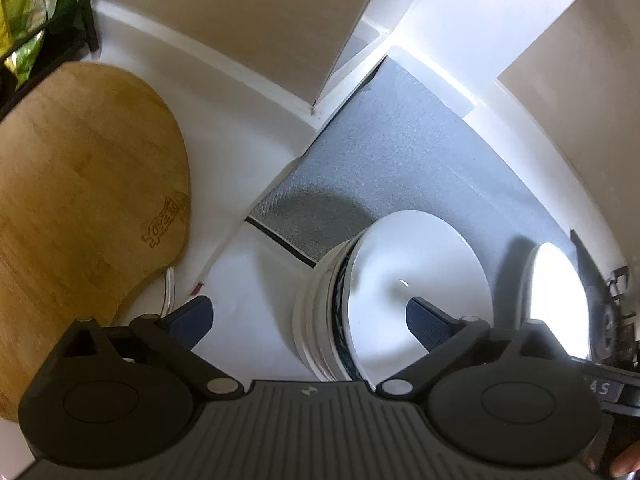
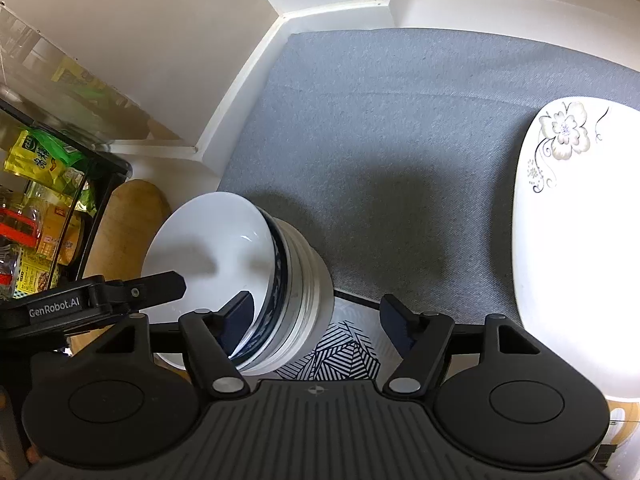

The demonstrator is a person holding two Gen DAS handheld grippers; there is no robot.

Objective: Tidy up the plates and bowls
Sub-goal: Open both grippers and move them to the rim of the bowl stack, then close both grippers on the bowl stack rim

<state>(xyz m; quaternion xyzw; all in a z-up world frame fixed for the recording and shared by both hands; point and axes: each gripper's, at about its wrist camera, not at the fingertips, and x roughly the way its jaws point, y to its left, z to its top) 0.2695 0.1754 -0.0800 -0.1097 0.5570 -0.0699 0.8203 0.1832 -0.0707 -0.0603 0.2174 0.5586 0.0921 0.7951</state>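
A stack of bowls (image 2: 256, 280) sits at the near left edge of the grey mat (image 2: 400, 140), the top bowl white inside with a dark blue band outside. The left gripper (image 1: 308, 316) hovers over the stack with fingers spread wide, the right finger (image 1: 426, 320) above the bowl's inside, holding nothing. The right gripper (image 2: 318, 316) is also wide and empty; its left finger (image 2: 240, 312) seems to overlap the bowl rim, though contact is hard to judge. A flowered white plate (image 2: 580, 240) lies at the mat's right. A wooden board (image 1: 80, 200) lies left of the stack.
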